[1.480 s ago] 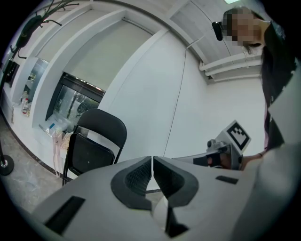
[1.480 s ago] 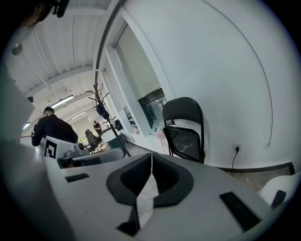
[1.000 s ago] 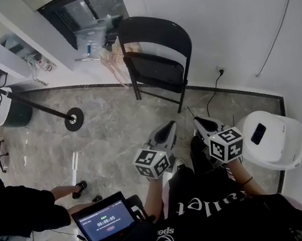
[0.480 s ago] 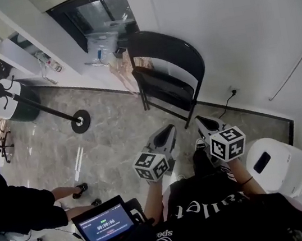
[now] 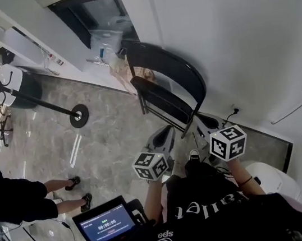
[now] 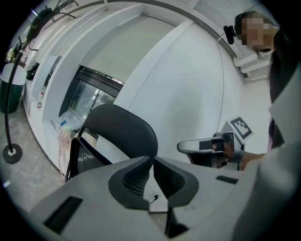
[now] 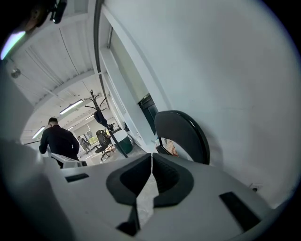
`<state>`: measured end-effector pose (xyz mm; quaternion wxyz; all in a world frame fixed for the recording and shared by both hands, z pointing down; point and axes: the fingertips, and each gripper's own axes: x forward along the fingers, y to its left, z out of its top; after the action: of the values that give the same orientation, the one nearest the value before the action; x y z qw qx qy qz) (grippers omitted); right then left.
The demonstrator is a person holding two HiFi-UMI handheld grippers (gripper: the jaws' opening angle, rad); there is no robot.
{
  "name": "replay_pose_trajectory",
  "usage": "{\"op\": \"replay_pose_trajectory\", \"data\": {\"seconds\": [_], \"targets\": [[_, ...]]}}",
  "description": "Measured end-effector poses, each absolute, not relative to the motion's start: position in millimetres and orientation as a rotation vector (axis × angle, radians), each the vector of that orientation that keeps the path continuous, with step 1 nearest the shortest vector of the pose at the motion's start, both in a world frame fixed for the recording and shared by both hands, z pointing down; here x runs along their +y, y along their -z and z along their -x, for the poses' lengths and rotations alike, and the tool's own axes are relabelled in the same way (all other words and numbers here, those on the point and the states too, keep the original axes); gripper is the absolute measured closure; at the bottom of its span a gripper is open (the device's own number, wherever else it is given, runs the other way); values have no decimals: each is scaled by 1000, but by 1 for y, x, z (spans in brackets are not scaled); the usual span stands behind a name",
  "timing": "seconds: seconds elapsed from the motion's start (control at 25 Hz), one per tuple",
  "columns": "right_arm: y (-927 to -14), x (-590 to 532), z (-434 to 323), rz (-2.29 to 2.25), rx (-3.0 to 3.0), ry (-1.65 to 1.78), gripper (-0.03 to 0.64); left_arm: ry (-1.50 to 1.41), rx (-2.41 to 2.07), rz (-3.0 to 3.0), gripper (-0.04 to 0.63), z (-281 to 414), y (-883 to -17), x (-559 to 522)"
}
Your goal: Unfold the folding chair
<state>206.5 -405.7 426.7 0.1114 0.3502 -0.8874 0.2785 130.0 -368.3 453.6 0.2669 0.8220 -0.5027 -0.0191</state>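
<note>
Black folding chair (image 5: 171, 74) stands upright against the white wall (image 5: 239, 29), looking partly folded, at twelve o'clock from both claws. Left claw (image 5: 168, 133) and right claw (image 5: 201, 121), each clenched on nothing, sit about equally near its front legs.

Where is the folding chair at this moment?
Head view, upper centre: the folding chair stands against the white wall, a stand's round base on the floor to its left.

Black T-shirt (image 5: 212, 218) with white lettering, grey left gripper (image 5: 167, 130), grey right gripper (image 5: 201, 119), black-and-white marker cubes (image 5: 150, 165)
</note>
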Motion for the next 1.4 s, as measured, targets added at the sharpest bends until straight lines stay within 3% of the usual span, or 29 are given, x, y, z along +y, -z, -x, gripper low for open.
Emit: {"op": "replay_pose_trajectory", "data": {"seconds": [0.76, 0.84, 0.96, 1.16, 1.4], "targets": [[-378, -506, -209, -912, -2618, -608, 595, -2, -1400, -2079, 579, -116, -483, -431], [-374, -527, -200, -925, -2611, -566, 592, 1, -1382, -2063, 546, -106, -491, -448], [-368, -553, -186, -913, -2600, -549, 520, 3, -1345, -2031, 457, -93, -501, -469], [-379, -584, -166, -794, -2511, -519, 415, 52, -1326, -1929, 405, -74, -522, -495], [-401, -615, -135, -652, -2410, -497, 391, 115, -1286, -1753, 368, -48, -569, -521]]}}
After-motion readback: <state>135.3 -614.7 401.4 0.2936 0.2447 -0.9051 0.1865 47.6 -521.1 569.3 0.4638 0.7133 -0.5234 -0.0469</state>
